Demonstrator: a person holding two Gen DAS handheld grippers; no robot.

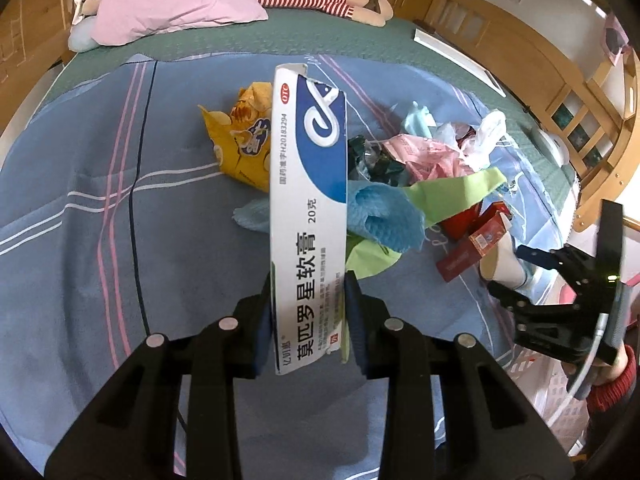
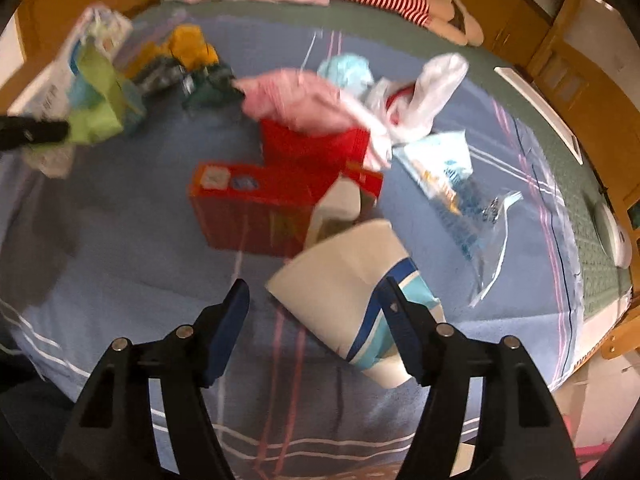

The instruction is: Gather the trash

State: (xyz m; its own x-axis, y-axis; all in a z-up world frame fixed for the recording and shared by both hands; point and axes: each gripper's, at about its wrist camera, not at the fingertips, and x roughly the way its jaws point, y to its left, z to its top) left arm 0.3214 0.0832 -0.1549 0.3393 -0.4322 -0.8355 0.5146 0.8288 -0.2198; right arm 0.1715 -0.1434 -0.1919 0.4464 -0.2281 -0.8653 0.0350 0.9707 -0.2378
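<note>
Trash (image 1: 420, 168) heap half hidden by ointment box (image 1: 308, 200), blurred

Black left tool (image 1: 307, 312) with blue pads and silver screws; red knit sleeve (image 1: 612, 384).

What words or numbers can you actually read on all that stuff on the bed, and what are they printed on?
On the white and blue ointment box held in the left gripper:
"OTC"
"国药准字H20183294"
"20克"
"莫匹罗星软膏"
"亿叨邀" is a guess at the small brand mark near its lower end.
The finest print on that box is too small to read.
The yellow snack bag, red boxes and paper cup: print too blurred or small to read.
</note>
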